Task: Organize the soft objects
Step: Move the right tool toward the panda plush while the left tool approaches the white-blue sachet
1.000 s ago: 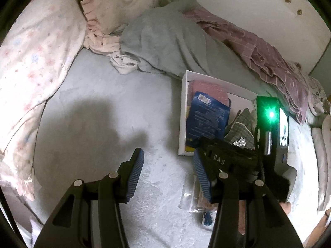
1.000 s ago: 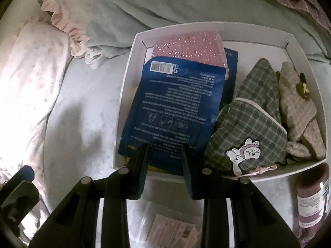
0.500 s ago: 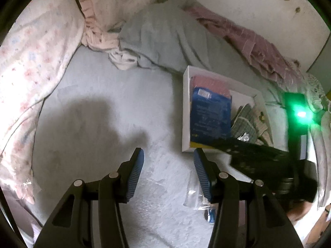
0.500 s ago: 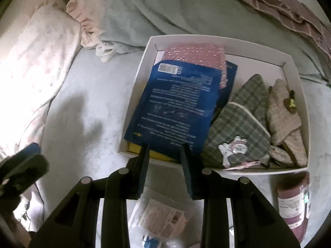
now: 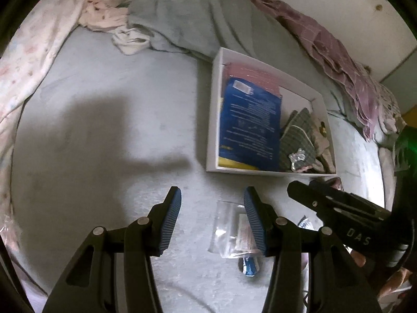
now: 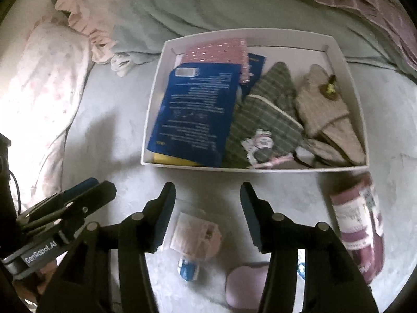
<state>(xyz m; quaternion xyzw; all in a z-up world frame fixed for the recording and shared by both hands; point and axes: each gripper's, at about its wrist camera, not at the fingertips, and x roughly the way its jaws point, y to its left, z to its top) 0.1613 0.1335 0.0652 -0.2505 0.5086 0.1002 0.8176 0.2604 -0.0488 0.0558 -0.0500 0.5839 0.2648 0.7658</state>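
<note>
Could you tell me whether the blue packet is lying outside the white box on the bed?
No, the blue packet lies inside the white box, beside the green plaid pouch.

The left tongs (image 5: 211,208) hang open over the grey bed (image 5: 104,135), beside a clear plastic packet (image 5: 226,229); a white box (image 5: 212,120) holds a blue pouch (image 5: 250,125).

Grey bed (image 6: 109,140) under everything. White box (image 6: 153,120) ahead of tongs. Clear bag (image 6: 194,232) right below right tongs, blue packet (image 6: 187,267) touching its near edge. Maroon roll (image 6: 357,224) off right. Pink case (image 6: 245,284) nearest. Grey blanket (image 6: 182,7) beyond box, floral pillow (image 6: 39,83) far left.
</note>
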